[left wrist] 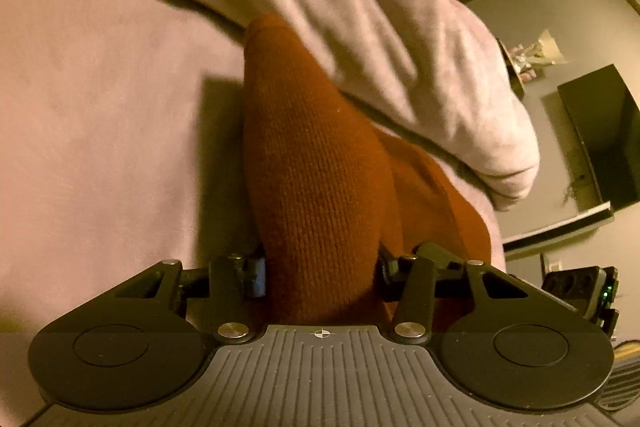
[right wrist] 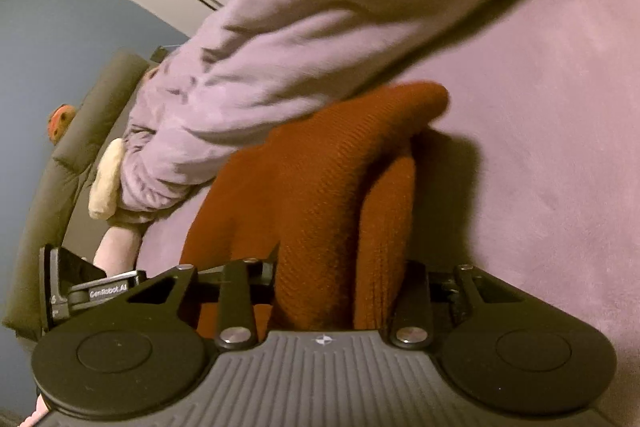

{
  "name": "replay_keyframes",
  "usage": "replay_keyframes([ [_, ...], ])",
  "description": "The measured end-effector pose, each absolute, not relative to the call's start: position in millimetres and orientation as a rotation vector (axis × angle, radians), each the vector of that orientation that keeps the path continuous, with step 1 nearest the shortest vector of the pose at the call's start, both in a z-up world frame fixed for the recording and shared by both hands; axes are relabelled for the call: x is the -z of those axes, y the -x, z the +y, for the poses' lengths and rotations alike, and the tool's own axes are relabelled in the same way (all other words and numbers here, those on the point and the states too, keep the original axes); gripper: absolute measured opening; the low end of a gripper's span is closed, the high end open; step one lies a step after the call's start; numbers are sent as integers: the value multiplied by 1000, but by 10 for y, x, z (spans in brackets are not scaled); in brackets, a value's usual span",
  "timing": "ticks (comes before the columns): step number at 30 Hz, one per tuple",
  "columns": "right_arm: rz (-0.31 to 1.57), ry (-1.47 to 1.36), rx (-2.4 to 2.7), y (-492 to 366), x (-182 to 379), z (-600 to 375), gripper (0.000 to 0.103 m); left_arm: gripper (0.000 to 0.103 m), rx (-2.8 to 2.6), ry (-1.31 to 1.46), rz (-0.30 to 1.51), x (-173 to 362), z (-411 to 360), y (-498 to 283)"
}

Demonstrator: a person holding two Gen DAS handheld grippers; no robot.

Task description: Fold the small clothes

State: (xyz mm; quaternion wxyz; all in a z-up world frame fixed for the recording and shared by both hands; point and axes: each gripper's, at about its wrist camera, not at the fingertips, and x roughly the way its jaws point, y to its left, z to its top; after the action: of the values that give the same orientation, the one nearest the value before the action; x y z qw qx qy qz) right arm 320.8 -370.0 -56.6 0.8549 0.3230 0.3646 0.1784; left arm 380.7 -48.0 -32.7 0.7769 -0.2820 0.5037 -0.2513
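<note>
I operate two claws, one per hand. My left claw (left wrist: 320, 269) has both fingers pressed against a bunched fold of one rust-orange knit garment (left wrist: 316, 163); the cloth fills the whole gap between the fingers, so this claw is clamped on it. My right claw (right wrist: 344, 283) is in the same condition: its two fingers sit against either side of the orange knit garment (right wrist: 320, 187), gripping a fold of it.

Item count, left wrist view: one orange garment, one sleeve (left wrist: 360, 27) of pale lilac fleece crossing above the garment, one pink-lilac blanket (left wrist: 100, 107) under both. The garment rises from the claw toward the sleeve, and its far end passes under the sleeve. Its shadow falls on the blanket beside it. One dark screen (left wrist: 600, 139) stands at the right edge, against a grey wall.

Item count, right wrist view: the same single garment, draped in two visible ridges, its far rounded end (right wrist: 420, 99) near the blanket (right wrist: 540, 147). One lilac sleeve (right wrist: 320, 27) crosses over it and ends at the left, where my other claw's body (right wrist: 80, 291) shows. One grey cushion (right wrist: 92, 131) lies along the left edge.

Both views are motion-blurred at the sleeve.
</note>
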Motion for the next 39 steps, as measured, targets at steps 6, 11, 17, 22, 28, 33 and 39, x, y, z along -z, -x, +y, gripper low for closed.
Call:
replay_keyframes([
  [6, 742, -673, -437, -3041, 359, -3414, 34, 51, 526, 559, 1059, 29, -108, -3567],
  [11, 749, -657, -506, -2842, 387, -3028, 34, 53, 468, 504, 1050, 16, 264, -3174],
  [17, 844, -562, -453, -2587, 644, -2695, 38, 69, 313, 438, 1099, 401, 548, -2786],
  [22, 788, -440, -271, -2210, 501, -2737, 56, 73, 274, 465, 994, 301, 675, -2379],
  [28, 634, -235, -203, -2021, 174, -2419, 49, 80, 192, 372, 964, 274, 479, -2148],
  [33, 591, -116, -283, -1739, 204, -1970, 35, 86, 155, 300, 938, 290, 415, -1957],
  [39, 674, 3, -240, -1425, 520, -1814, 32, 92, 151, 286, 957, 376, 462, -1757],
])
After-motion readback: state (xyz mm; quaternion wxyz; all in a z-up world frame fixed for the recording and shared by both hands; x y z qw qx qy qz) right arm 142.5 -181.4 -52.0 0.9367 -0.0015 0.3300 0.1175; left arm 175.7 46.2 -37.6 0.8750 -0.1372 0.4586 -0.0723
